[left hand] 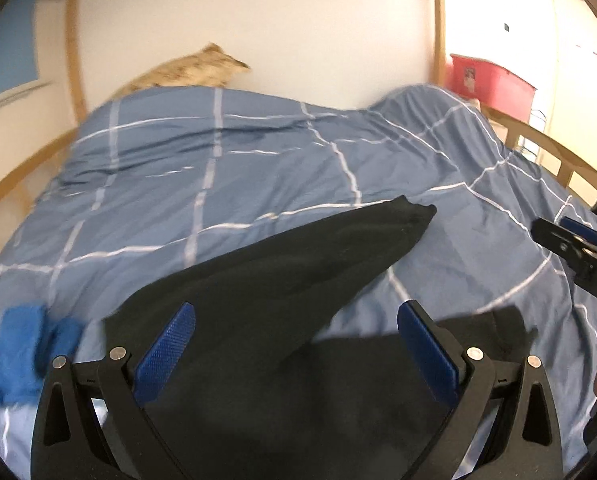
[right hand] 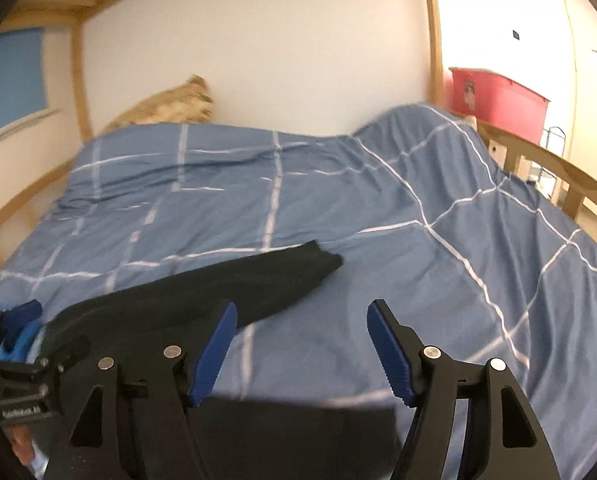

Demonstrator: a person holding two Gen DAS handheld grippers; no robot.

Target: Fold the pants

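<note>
A blue duvet with white grid lines covers the bed, whose wooden frame stands against a white wall. The black pants lie spread on the duvet, one leg reaching toward 1 o'clock. Both the left gripper and the right gripper hover with jaws released (nothing between them). A red bin stands at 2 o'clock.

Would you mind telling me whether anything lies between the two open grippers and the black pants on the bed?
Nothing visible does. The black pants lie on the blue checked duvet right under the left gripper and beside the right gripper. A blue cloth sits off to the side, clear of both.
</note>
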